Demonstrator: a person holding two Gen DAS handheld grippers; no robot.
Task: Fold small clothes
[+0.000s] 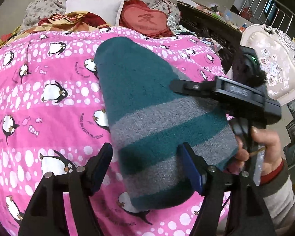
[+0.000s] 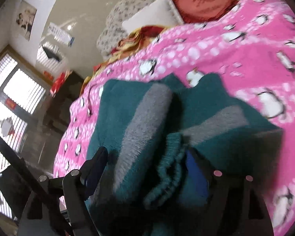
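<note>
A teal and grey striped knit garment (image 1: 147, 118) lies folded lengthwise on the pink penguin blanket (image 1: 39, 98). My left gripper (image 1: 145, 167) is open, its fingers astride the garment's near end, just above it. My right gripper (image 1: 175, 84) shows from the side in the left wrist view, reaching over the garment's right edge. In the right wrist view the right gripper (image 2: 145, 167) is open, with bunched teal and grey cloth (image 2: 163, 157) lying between its fingers; this view is blurred.
Pillows, a red heart cushion (image 1: 147, 19) and a crumpled quilt lie at the head of the bed. An ornate cream chair (image 1: 273, 63) stands to the right. A window and dark furniture (image 2: 63, 102) are left of the bed.
</note>
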